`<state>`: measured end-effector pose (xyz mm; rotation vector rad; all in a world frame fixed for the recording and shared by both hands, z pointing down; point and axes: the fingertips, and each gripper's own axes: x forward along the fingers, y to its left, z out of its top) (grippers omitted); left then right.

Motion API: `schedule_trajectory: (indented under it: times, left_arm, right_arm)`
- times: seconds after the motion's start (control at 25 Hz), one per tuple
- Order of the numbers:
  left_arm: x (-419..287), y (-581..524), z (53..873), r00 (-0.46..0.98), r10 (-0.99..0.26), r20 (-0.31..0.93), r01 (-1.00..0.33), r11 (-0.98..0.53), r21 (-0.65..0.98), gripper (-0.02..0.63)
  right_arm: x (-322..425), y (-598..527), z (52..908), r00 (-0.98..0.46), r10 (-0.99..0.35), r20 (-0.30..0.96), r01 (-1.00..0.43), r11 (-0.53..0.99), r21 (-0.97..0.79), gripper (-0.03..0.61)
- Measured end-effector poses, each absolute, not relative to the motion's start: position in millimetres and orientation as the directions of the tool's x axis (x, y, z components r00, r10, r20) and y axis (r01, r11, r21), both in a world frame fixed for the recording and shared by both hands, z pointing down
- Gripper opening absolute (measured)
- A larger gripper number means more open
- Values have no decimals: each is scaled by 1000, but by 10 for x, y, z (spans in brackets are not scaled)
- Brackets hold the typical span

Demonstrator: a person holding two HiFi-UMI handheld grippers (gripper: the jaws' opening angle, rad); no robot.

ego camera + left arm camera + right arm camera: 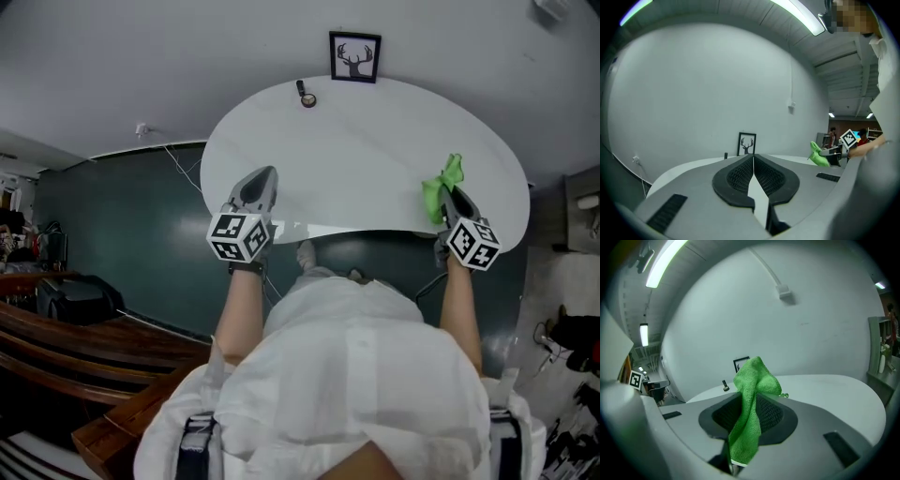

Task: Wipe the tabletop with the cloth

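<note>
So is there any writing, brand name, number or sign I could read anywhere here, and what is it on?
No readable words, numbers or brand names in any view.
Framed picture: a drawing of an antlered deer head, no lettering.
Marker cubes: black-and-white square patterns only, not text.
Small dark object by the picture: too small to show any print.
Green cloth: plain, no label seen.

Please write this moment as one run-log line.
left claw: shut, empty | right claw: shut on green cloth | cloth over white table, near right edge
</note>
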<state>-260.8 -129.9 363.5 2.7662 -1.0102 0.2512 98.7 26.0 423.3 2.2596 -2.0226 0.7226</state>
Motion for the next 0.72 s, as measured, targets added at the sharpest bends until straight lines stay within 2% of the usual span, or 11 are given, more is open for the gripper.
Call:
schedule_trajectory:
  times: [0.28,0.72]
  left_arm:
    - [-2656,-1263,3311,751,-645,144,-659,-746,97,17]
    - [-2836,-1126,3068,726,-682,86,-687,-725,53,17]
  right_arm:
    - [1047,346,3714,58,-974,220,-963,-113,-246,89]
    - [1054,473,3330,62,-990,123,-978,-85,-188,89]
